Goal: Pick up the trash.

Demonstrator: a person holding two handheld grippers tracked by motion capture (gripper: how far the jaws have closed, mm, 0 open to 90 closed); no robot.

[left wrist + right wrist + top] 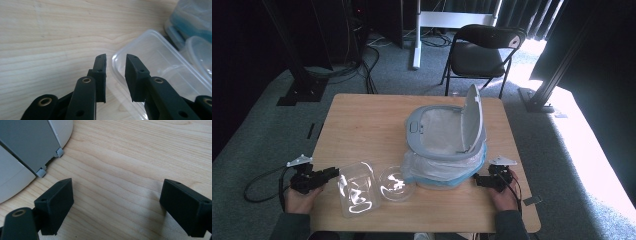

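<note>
1. Close up, the left gripper (115, 75) has its fingers (100, 72) set narrow, a small gap between them. The rim of a clear rectangular container (160, 57) sits in that gap, but the pads do not appear to press on it.
2. Across the surface (362, 120), the right gripper (117, 207) holds its fingers (56, 205) wide apart over bare wood, gripping nothing.
3. Further out, the container lies near the front left, a clear round bowl (396, 184) just beside it, then a grey lidded bin (447, 137) with its lid up and a plastic liner.
4. Judging by this, the step is grasping the container's edge; next the fingers must close on the rim and lift it towards the bin.
</note>
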